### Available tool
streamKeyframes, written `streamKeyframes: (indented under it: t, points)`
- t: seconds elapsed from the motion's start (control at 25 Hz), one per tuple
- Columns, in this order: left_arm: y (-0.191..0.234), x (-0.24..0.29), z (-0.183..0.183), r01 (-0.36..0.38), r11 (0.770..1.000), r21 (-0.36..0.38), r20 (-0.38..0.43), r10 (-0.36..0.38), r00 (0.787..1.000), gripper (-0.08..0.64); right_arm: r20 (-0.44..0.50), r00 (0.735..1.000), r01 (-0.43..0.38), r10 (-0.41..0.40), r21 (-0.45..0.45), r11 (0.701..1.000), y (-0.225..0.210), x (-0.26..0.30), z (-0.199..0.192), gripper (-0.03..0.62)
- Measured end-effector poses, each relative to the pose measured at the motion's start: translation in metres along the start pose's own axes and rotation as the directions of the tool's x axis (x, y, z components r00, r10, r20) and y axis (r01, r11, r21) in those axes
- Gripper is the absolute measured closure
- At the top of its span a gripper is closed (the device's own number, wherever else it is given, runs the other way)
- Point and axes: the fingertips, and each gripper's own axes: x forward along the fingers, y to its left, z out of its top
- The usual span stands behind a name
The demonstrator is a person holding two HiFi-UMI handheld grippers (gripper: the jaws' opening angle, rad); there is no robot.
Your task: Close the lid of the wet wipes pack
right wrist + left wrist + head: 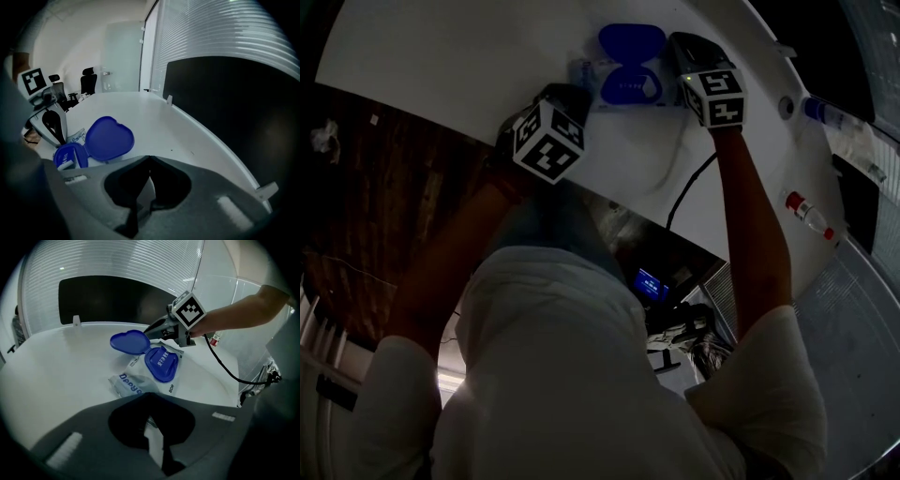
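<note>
Lid point(630, 42) of the wet wipes pack point(129, 385) is standing open, tilted up behind its blue frame, and the pack is lying on the white table point(469, 56) between your two grippers. Your left gripper point(149, 397) is holding its jaws pressed together, with the pack's near end reaching under them. Your right gripper point(149, 158) is also showing closed jaws with nothing between, pointing just beside the lid

**Plastics and finishes in front of you**

Your wet wipes pack point(126, 384) is soft, crinkled plastic film with a slight sheen; its blue lid point(130, 341) is hard, smooth plastic. The white worktop point(56, 366) looks smooth and satin. Your left tool point(150, 398) and right tool point(150, 159) show matt grey plastic jaws.
</note>
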Motion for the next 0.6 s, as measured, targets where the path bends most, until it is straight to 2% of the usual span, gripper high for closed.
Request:
streamKeyframes:
  t: [0.12, 0.36, 0.6]
  points:
    - [-0.001, 0.000, 0.000, 0.008, 1.000, 0.011, -0.013, -0.007, 1.000, 0.560, 0.008, 0.998, -0.063, 0.064, -0.027, 0.998, 0.005, 0.007, 0.006, 0.592]
    - [-0.001, 0.001, 0.000, 0.029, 1.000, 0.007, -0.024, -0.029, 0.999, 0.560, 0.027, 0.984, -0.174, 0.174, -0.021, 0.985, 0.018, 0.018, 0.005, 0.592]
    - [-0.001, 0.001, 0.002, 0.040, 0.999, 0.014, -0.037, -0.040, 0.999, 0.560, 0.133, 0.953, -0.277, 0.272, 0.015, 0.961, 0.026, 0.001, 0.019, 0.592]
